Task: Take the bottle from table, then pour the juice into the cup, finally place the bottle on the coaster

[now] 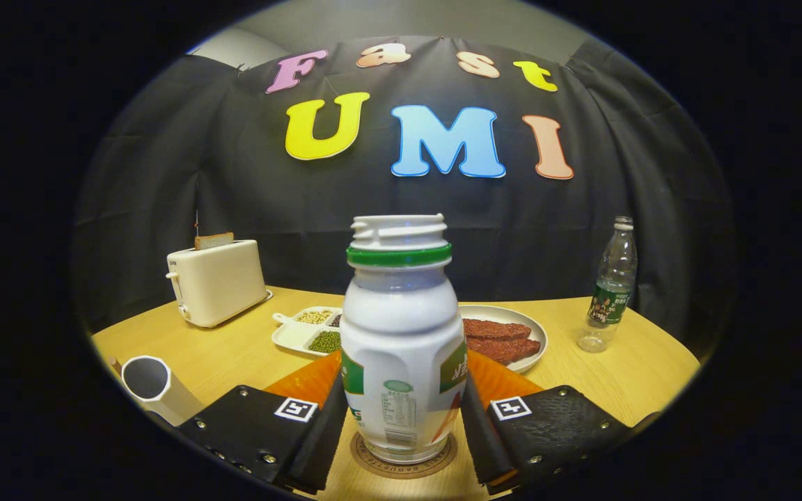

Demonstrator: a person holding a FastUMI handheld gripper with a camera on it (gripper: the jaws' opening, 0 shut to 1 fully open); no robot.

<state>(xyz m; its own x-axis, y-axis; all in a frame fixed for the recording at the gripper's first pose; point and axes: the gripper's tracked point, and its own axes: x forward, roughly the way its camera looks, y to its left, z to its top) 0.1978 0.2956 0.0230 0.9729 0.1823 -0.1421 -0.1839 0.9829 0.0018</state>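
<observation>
The bottle (402, 348) stands upright on the coaster (404, 458), between the jaws of the gripper (402, 424); the jaws sit close against its two sides, though whether they press it or have just let go I cannot tell; its cap is off, which suits pouring. The cup (154, 386) stands on the counter (645, 369) off to the left, so the bottle seems set down in its final place; what remains is probably only to release and back away.

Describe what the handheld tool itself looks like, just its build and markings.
The tool has two broad, flat, textured plates studded with small metal rivets, each tapering to a slanted inner finger. Each plate carries a square black-and-white fiducial marker near its inner corner.
</observation>
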